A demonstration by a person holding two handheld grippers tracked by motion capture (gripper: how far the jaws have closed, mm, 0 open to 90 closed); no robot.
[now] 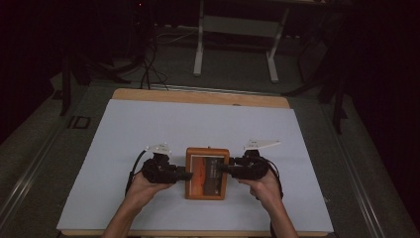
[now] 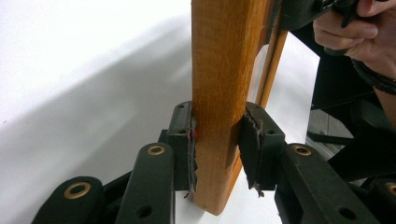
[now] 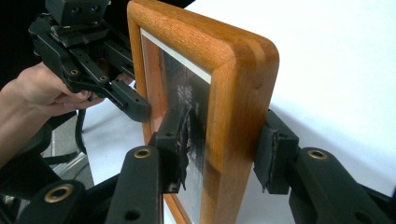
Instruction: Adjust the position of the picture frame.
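While high view hides pads | left gripper [image 2: 217,140] clamps frame [image 2: 222,93] edge

The high view is dim and grainy, its dark surroundings nearly black, and the pale white worktop [image 1: 148,129] is evenly lit. Both gripper views are brighter; the worktop there glares white, with a soft grey shadow, and near edges are blurred.

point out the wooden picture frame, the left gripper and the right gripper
wooden picture frame [image 1: 207,150], high view, top rail
left gripper [image 2: 218,144], left gripper view, between its pads
right gripper [image 3: 229,149], right gripper view, between its pads
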